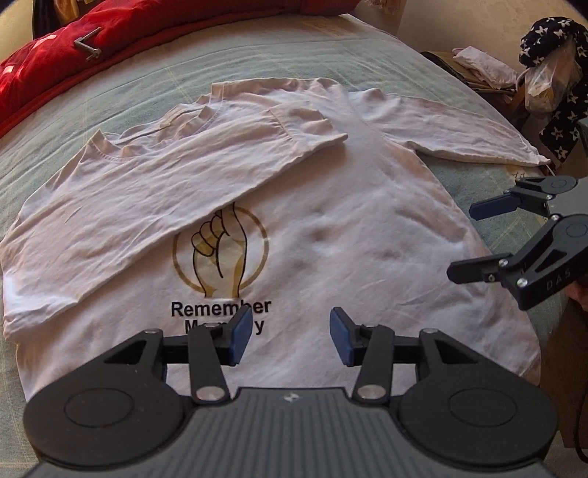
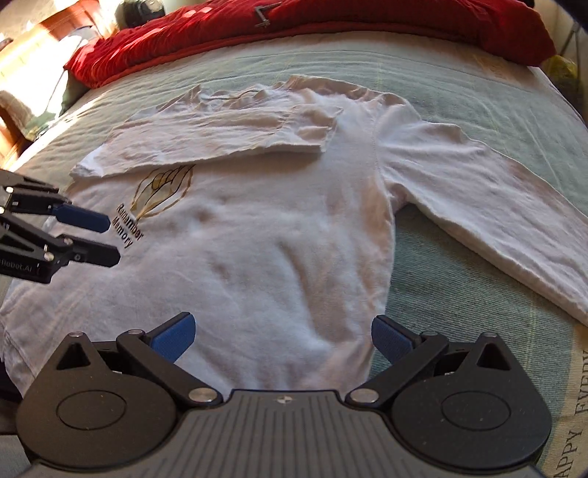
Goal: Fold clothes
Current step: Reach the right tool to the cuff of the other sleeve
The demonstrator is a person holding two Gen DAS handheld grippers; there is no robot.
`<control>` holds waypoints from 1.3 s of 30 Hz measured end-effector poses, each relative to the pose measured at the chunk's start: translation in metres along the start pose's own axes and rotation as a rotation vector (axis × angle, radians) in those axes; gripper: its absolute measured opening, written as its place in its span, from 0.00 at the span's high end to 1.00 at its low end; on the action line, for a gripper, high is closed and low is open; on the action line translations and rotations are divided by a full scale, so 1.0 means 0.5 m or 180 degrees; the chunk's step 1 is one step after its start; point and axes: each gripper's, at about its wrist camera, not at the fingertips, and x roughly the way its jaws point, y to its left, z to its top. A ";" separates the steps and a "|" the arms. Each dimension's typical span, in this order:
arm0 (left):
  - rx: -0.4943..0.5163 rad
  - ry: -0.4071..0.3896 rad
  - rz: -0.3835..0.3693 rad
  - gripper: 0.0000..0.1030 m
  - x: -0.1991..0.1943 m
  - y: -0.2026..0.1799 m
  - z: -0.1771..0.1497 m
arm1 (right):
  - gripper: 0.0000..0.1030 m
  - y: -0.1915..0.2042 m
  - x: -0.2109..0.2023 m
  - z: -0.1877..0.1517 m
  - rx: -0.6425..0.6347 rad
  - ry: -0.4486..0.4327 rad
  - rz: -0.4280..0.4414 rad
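A white long-sleeved shirt [image 1: 312,228] with a gold fist print and the words "Remember Memory" lies flat on the bed; it also shows in the right wrist view [image 2: 264,235]. Its left sleeve [image 1: 154,191] is folded across the chest. Its right sleeve [image 2: 488,206] lies stretched out to the side. My left gripper [image 1: 290,336] is open and empty above the shirt's lower hem. My right gripper [image 2: 281,336] is open and empty above the hem near the shirt's right edge. Each gripper shows in the other's view, the right [image 1: 465,241] and the left [image 2: 110,237].
The bed has a pale green cover [image 1: 147,88]. A red blanket [image 2: 330,22] with a metal clamp on it lies along the far side. A dark star-patterned cloth [image 1: 558,92] and a plastic bag hang beside the bed at the right.
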 end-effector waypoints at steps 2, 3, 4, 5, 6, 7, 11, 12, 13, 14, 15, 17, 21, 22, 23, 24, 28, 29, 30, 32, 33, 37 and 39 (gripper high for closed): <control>0.0012 0.0007 0.0000 0.54 0.008 -0.014 0.013 | 0.00 -0.036 -0.012 0.013 0.0175 -0.0110 -0.0037; 0.0017 0.0006 0.0001 0.54 0.011 -0.020 0.018 | 0.00 -0.052 -0.017 0.022 0.0215 -0.0195 -0.0078; 0.0019 0.0004 0.0010 0.54 0.015 -0.026 0.023 | 0.00 -0.067 -0.019 0.033 0.0235 -0.0272 -0.0120; 0.0021 0.0009 0.0012 0.54 0.019 -0.032 0.029 | 0.00 -0.081 -0.018 0.044 0.0244 -0.0332 -0.0153; 0.0022 0.0013 0.0014 0.54 0.023 -0.037 0.035 | 0.00 -0.094 -0.017 0.055 0.0253 -0.0392 -0.0187; 0.0023 0.0015 0.0011 0.54 0.027 -0.042 0.040 | 0.00 -0.107 -0.016 0.066 0.0262 -0.0452 -0.0221; 0.0026 0.0023 0.0001 0.54 0.042 -0.060 0.059 | 0.00 -0.162 0.003 0.105 0.0370 -0.0587 -0.0299; 0.0027 0.0028 -0.0003 0.54 0.046 -0.064 0.063 | 0.00 -0.175 0.008 0.109 0.0417 -0.0593 -0.0300; 0.0030 0.0041 -0.0010 0.53 0.050 -0.067 0.066 | 0.00 -0.187 0.012 0.110 0.0468 -0.0587 -0.0292; 0.0028 0.0050 -0.0015 0.53 0.053 -0.069 0.068 | 0.00 -0.200 0.017 0.110 0.0519 -0.0582 -0.0285; 0.0024 0.0060 -0.0018 0.53 0.056 -0.072 0.070 | 0.00 -0.211 0.020 0.108 0.0573 -0.0569 -0.0293; 0.0027 0.0081 -0.0034 0.53 0.062 -0.077 0.075 | 0.00 -0.234 0.022 0.095 0.0713 -0.0529 -0.0293; 0.0056 0.0121 -0.0037 0.53 0.072 -0.085 0.082 | 0.00 -0.279 0.007 0.051 0.0968 -0.0469 -0.0369; 0.0063 0.0127 -0.0036 0.53 0.074 -0.087 0.084 | 0.00 -0.289 -0.001 0.039 0.1004 -0.0468 -0.0417; 0.0070 0.0134 -0.0035 0.53 0.076 -0.088 0.086 | 0.00 -0.298 -0.010 0.027 0.1034 -0.0468 -0.0477; 0.0078 0.0140 -0.0035 0.53 0.078 -0.089 0.087 | 0.00 -0.308 -0.019 0.015 0.1066 -0.0465 -0.0544; 0.0108 0.0163 -0.0042 0.53 0.085 -0.095 0.097 | 0.00 -0.350 -0.048 -0.021 0.1260 -0.0456 -0.0714; 0.0128 0.0163 -0.0046 0.53 0.086 -0.098 0.099 | 0.00 -0.360 -0.055 -0.026 0.1329 -0.0453 -0.0753; 0.0147 0.0164 -0.0051 0.53 0.087 -0.101 0.102 | 0.00 -0.370 -0.062 -0.032 0.1398 -0.0451 -0.0791; 0.0187 0.0165 -0.0060 0.53 0.088 -0.107 0.106 | 0.00 -0.389 -0.080 -0.042 0.1543 -0.0486 -0.0859; 0.0200 0.0166 -0.0065 0.53 0.089 -0.109 0.108 | 0.00 -0.396 -0.093 -0.049 0.1625 -0.0552 -0.0883; 0.0192 0.0174 -0.0091 0.53 0.092 -0.117 0.114 | 0.00 -0.442 -0.135 -0.084 0.2117 -0.0811 -0.0800; 0.0209 0.0178 -0.0107 0.53 0.095 -0.125 0.115 | 0.00 -0.472 -0.142 -0.106 0.2426 -0.0865 -0.0715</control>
